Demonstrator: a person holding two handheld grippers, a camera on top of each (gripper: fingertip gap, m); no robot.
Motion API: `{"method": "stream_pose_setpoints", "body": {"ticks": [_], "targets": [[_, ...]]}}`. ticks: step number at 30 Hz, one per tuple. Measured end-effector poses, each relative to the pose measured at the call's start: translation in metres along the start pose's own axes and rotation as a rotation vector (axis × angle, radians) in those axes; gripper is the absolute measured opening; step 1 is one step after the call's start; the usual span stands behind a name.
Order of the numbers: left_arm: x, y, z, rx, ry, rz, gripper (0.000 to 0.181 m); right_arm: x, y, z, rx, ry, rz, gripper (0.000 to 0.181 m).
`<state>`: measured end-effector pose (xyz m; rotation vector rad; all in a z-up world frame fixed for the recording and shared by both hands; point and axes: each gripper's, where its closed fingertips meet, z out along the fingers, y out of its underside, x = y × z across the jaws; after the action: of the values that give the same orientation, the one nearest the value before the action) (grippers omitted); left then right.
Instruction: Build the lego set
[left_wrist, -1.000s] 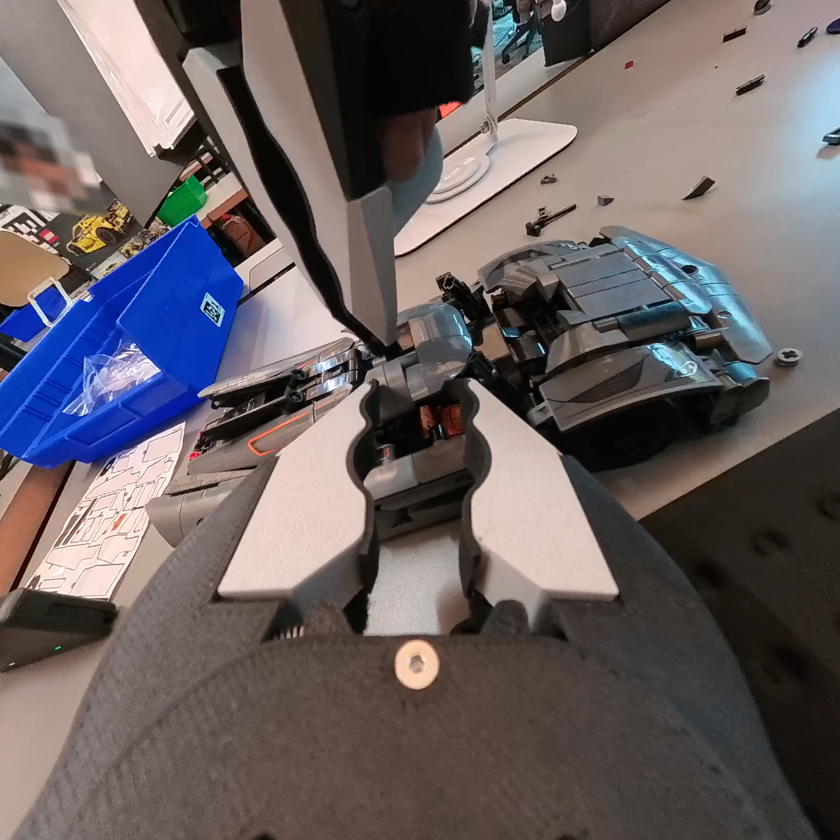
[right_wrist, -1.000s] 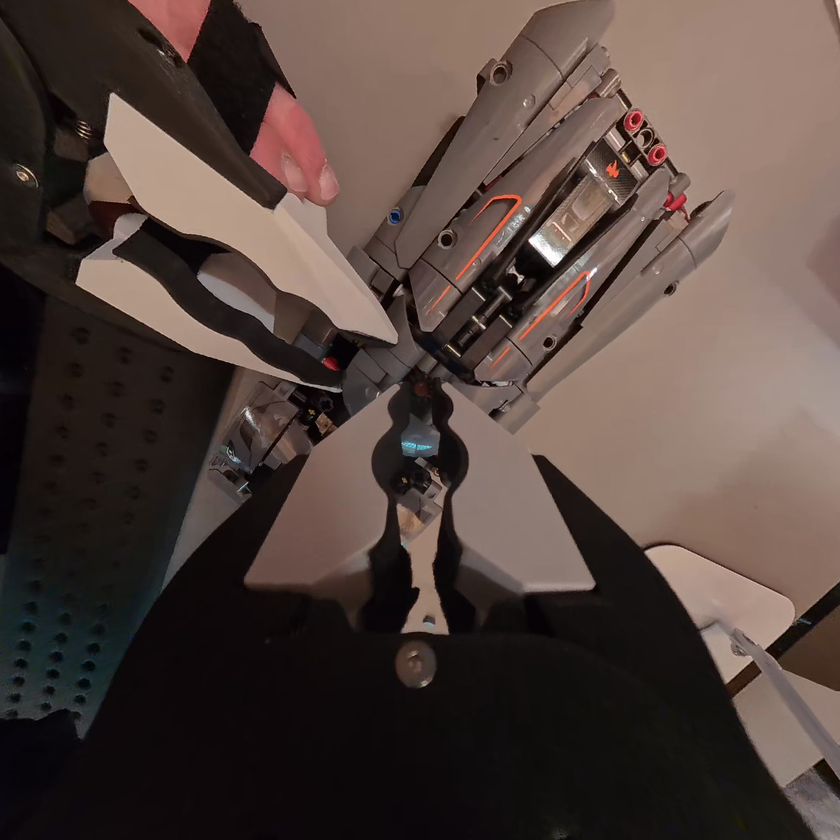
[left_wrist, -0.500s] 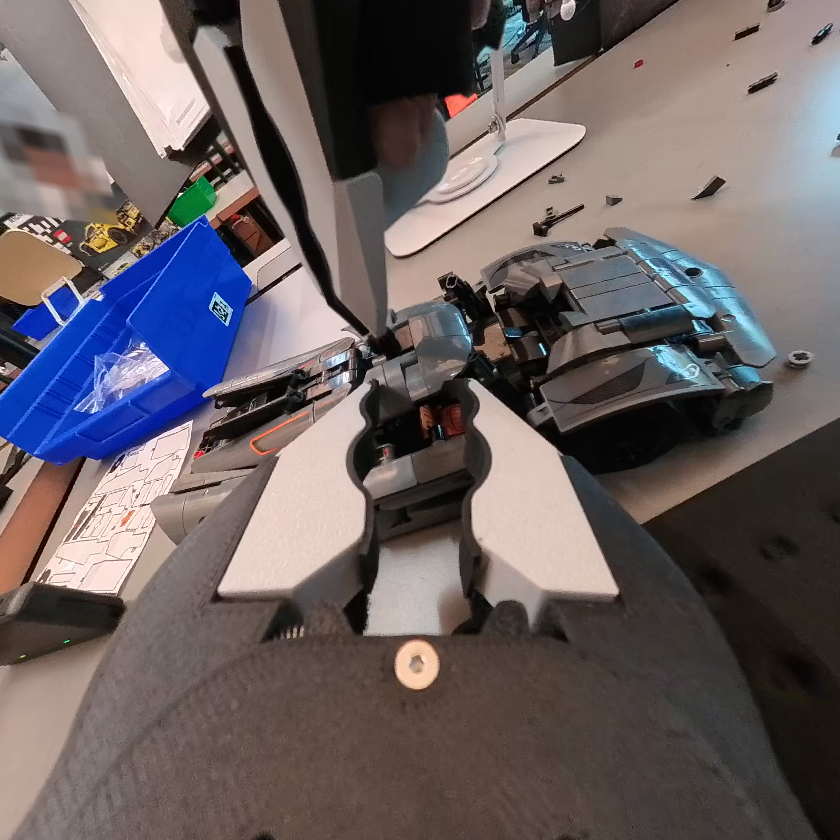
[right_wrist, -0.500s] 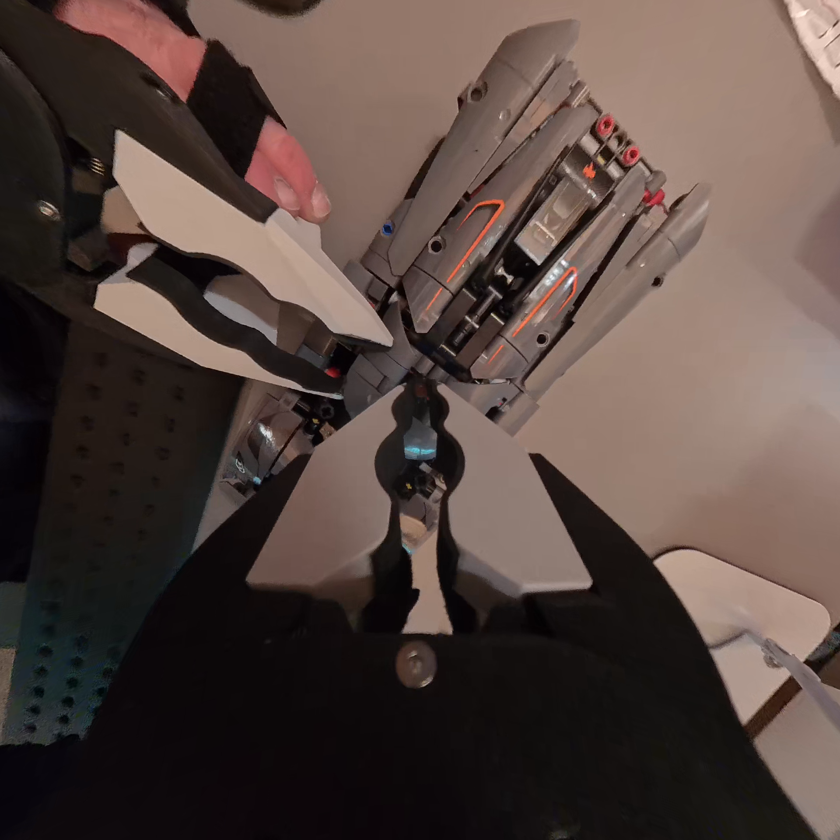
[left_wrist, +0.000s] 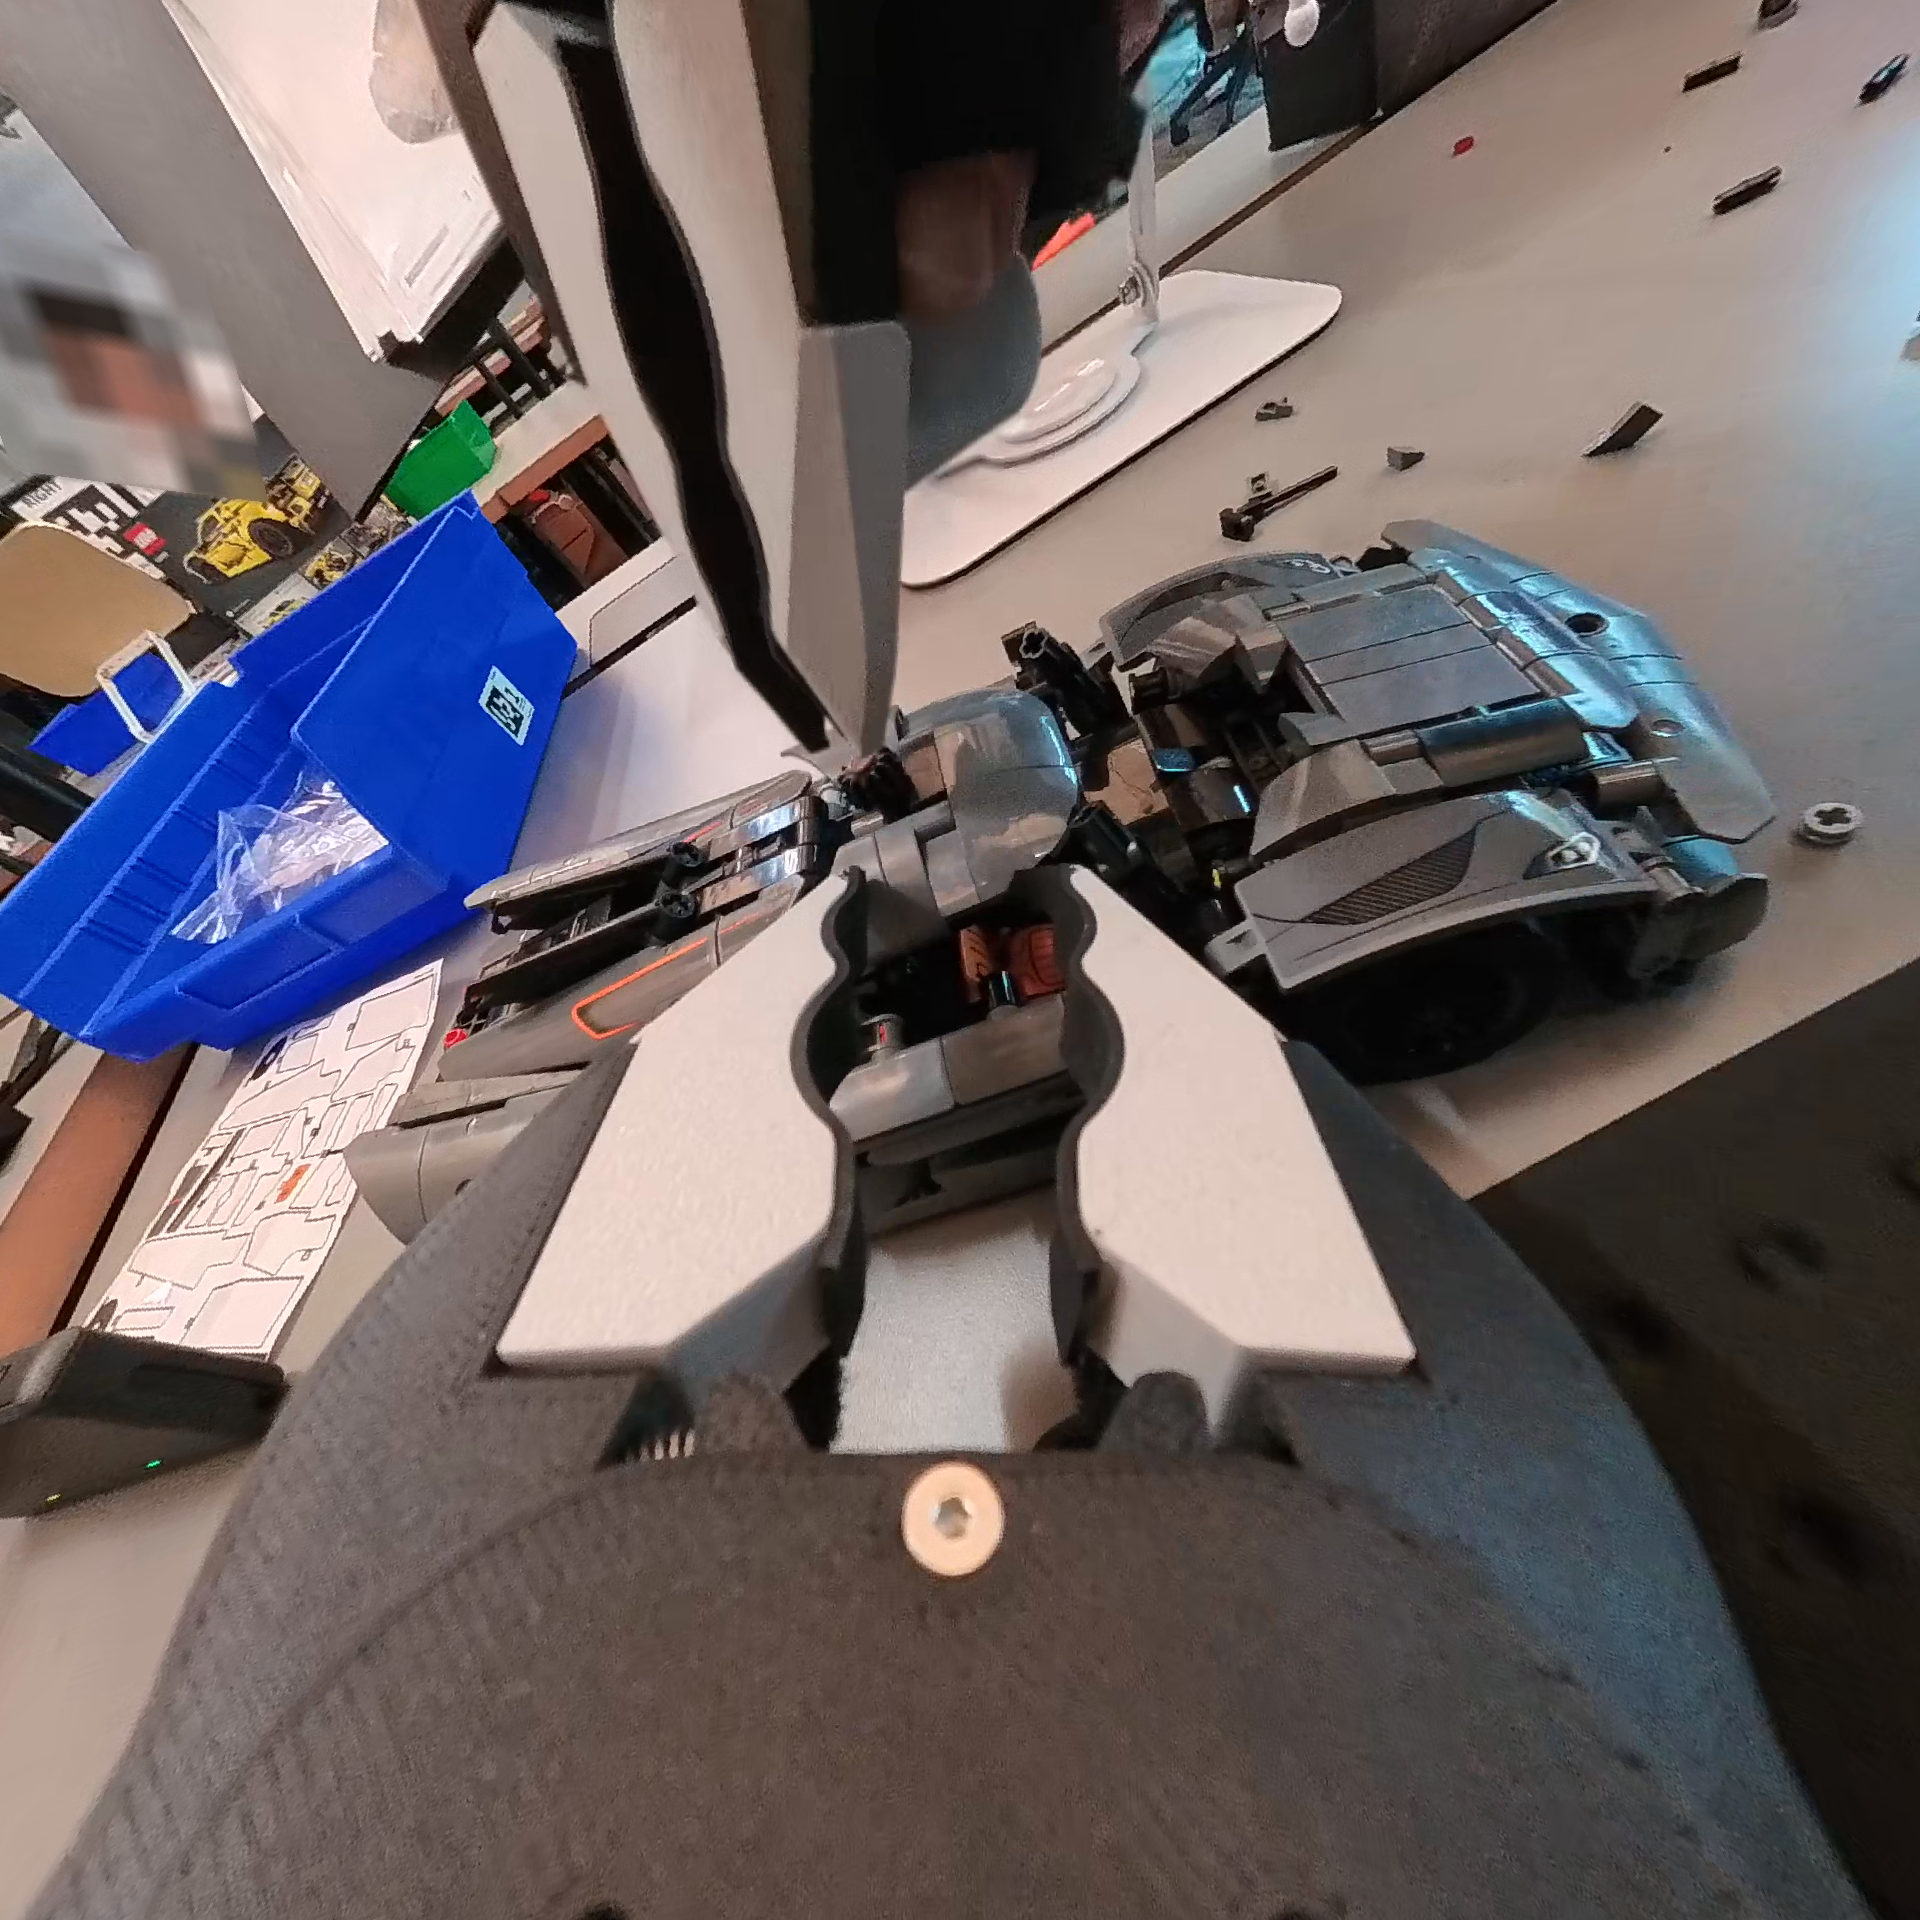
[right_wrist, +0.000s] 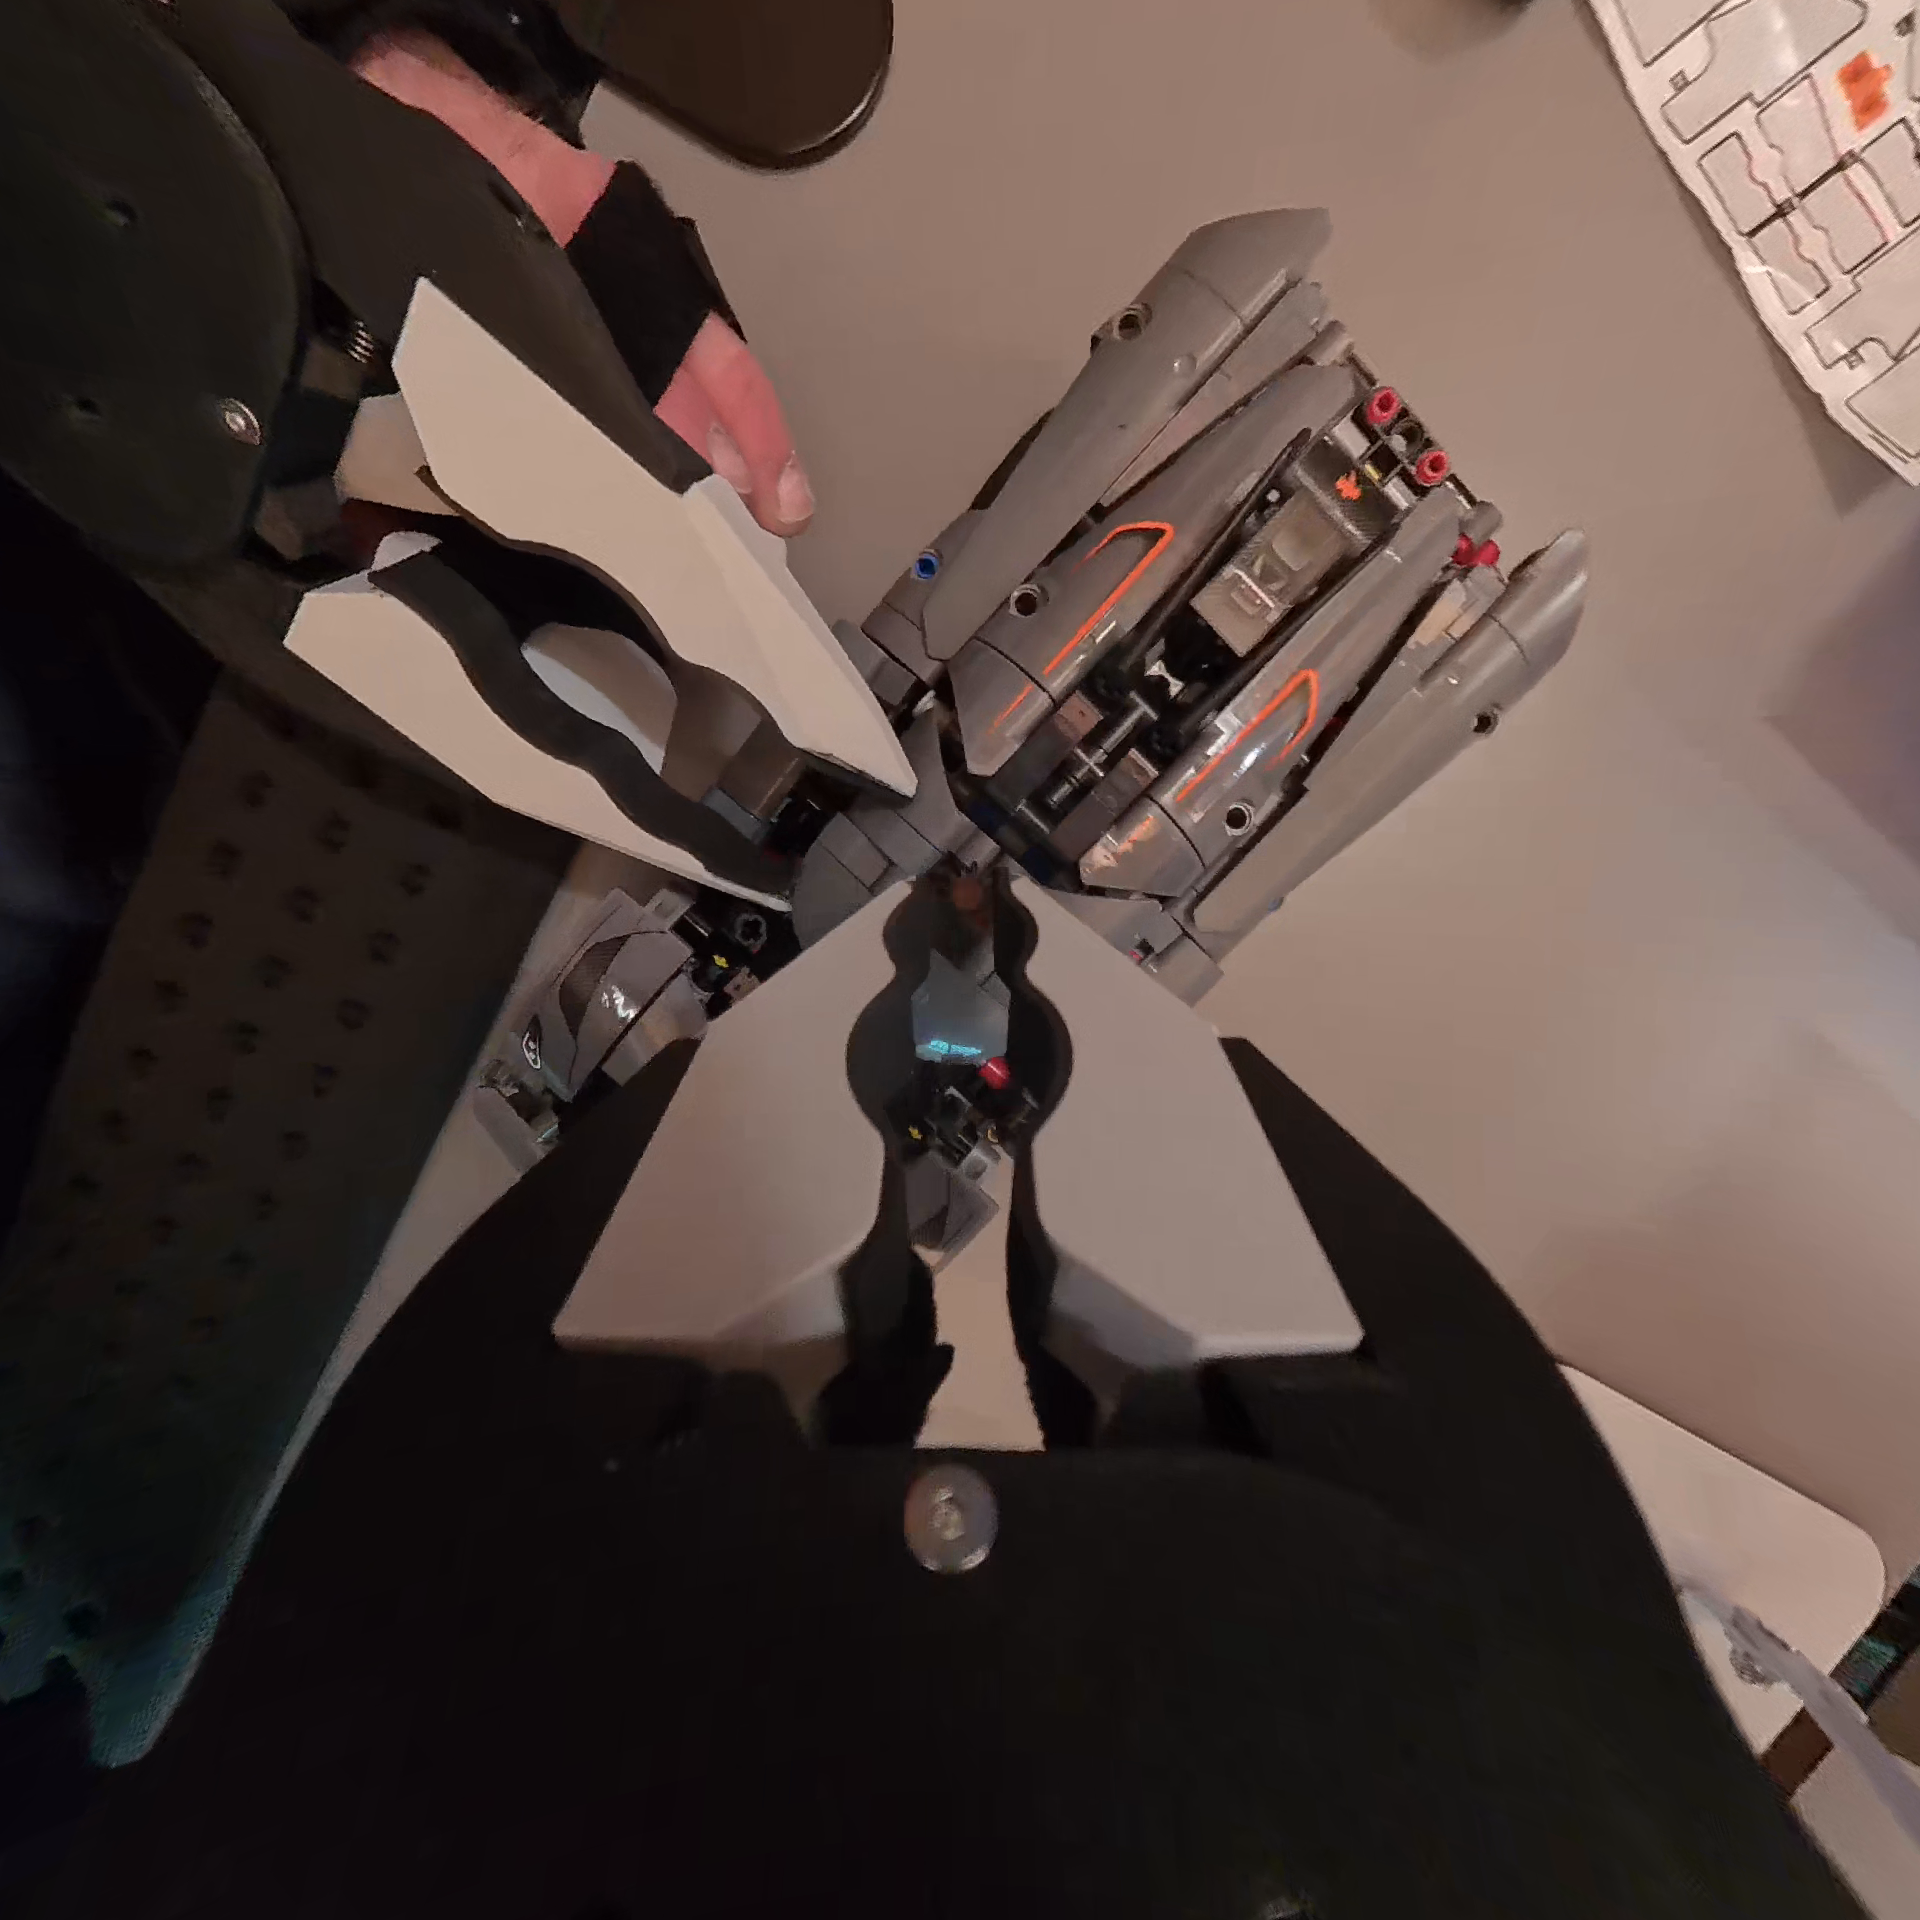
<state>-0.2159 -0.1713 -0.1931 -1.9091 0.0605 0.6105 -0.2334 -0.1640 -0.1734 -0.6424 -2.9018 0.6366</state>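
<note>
step: fitting a small part onto the grey car
left gripper: jaws clamp its middle
right gripper: jaws nearly together, probably pinching something tiny
next: push down gently

Each tool has pale grey wedge fingers, black pads, textured black housing.

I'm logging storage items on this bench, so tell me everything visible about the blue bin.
The blue bin is a glossy moulded plastic tray with sloped walls and ribbed inner sides, open at the top. It sits tilted in the left wrist view, at the table's far left, behind a printed sheet. A small square label is stuck on its outer wall. Inside lies a crumpled clear plastic bag. No fingers touch it. A second blue piece shows behind it.
</note>
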Motion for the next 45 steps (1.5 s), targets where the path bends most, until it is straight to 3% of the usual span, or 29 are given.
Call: {"method": "stream_pose_setpoints", "body": {"ticks": [8,23,26,31,36,45], "targets": [[0.000,0.000,0.000,0.000,0.004,0.000,0.033,0.000,0.002,0.005,-0.063,-0.001,-0.036,0.001],[0.000,0.000,-0.001,0.003,0.001,0.000,0.033,0.002,0.001,0.005,-0.060,0.029,0.090,0.000],[-0.004,-0.006,-0.006,0.049,-0.010,-0.027,0.036,0.004,-0.006,-0.007,0.031,0.056,0.112,0.020],[-0.021,-0.013,-0.017,0.139,-0.005,-0.151,0.040,0.007,0.001,-0.037,0.154,0.166,0.148,0.012],[-0.025,-0.018,-0.010,0.108,0.089,-0.179,0.040,-0.012,0.031,-0.059,0.299,0.211,0.234,0.004],[-0.019,-0.020,0.016,-0.054,0.222,-0.097,0.023,-0.042,0.076,-0.059,0.555,0.279,0.388,0.000]]}}
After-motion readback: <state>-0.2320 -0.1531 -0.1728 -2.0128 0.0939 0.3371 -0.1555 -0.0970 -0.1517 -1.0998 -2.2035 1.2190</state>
